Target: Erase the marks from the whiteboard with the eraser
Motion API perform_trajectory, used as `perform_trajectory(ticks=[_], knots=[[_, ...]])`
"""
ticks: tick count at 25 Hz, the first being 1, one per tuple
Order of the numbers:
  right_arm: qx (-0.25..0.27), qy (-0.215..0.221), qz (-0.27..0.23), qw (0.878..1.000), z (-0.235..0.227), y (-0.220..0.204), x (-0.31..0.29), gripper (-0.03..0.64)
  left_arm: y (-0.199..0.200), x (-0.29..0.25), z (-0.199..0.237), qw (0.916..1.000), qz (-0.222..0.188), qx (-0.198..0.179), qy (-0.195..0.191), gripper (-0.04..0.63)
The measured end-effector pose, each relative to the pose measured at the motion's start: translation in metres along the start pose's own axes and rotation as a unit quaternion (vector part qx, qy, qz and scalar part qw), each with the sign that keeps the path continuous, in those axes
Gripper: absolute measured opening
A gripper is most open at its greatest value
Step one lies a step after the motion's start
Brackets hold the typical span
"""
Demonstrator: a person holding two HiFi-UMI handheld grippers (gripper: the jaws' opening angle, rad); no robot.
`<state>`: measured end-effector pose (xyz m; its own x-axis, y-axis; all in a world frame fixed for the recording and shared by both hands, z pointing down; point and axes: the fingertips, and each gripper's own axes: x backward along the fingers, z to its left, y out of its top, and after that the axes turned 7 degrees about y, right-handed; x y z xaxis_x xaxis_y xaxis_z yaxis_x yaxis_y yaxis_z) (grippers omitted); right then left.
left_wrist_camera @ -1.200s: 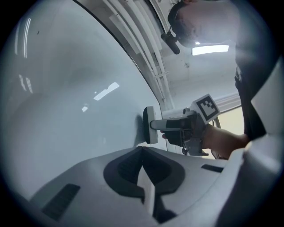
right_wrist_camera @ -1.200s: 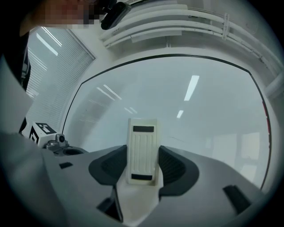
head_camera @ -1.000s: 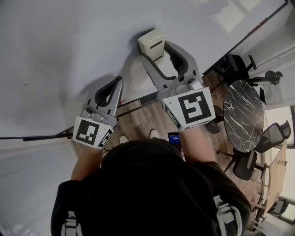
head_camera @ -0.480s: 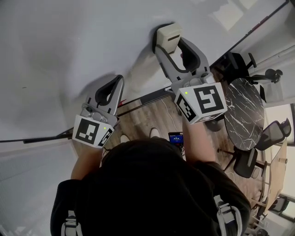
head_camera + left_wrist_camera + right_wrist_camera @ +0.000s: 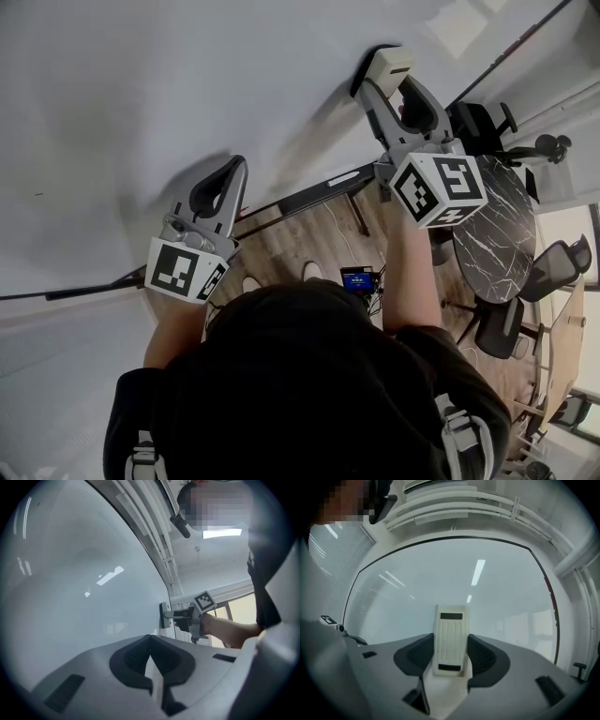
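right tongs (image 5: 394, 82) clamp the eraser (image 5: 451, 639) against the whiteboard (image 5: 141, 94), left tongs (image 5: 234, 171) closed empty near it; uneven pressure could twist the eraser loose.

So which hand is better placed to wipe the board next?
Probably the right gripper: its fingers are shut on the eraser, which sits against the whiteboard. The left gripper is shut and empty.
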<state>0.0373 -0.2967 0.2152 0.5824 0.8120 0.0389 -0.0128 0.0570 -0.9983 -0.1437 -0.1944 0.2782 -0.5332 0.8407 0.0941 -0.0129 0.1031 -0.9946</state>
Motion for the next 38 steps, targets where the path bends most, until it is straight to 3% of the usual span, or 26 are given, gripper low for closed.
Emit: perform_trajectory(ticks=[11, 16, 20, 27, 38], knots=[[0.023, -0.064, 0.024, 0.997, -0.054, -0.022, 0.016, 0.224, -0.007, 0.001, -0.006, 1.0, 0.005, -0.002, 0.008, 0.003], [0.026, -0.06, 0.024, 0.998, -0.06, -0.024, 0.021, 0.224, -0.011, 0.003, -0.011, 0.9999, 0.011, -0.003, 0.011, 0.003], [0.029, -0.041, 0.008, 0.999, -0.049, -0.019, 0.032, 0.225, -0.011, 0.006, -0.012, 0.9998, 0.015, -0.005, 0.013, 0.003], [0.025, 0.048, -0.03, 0.998, 0.002, -0.026, 0.045, 0.225, -0.021, 0.004, -0.01, 0.9998, 0.017, -0.004, 0.007, 0.003], [0.009, 0.12, -0.019, 0.993, 0.068, -0.067, 0.063, 0.225, -0.027, 0.007, -0.021, 0.9998, 0.014, -0.001, -0.013, 0.003]])
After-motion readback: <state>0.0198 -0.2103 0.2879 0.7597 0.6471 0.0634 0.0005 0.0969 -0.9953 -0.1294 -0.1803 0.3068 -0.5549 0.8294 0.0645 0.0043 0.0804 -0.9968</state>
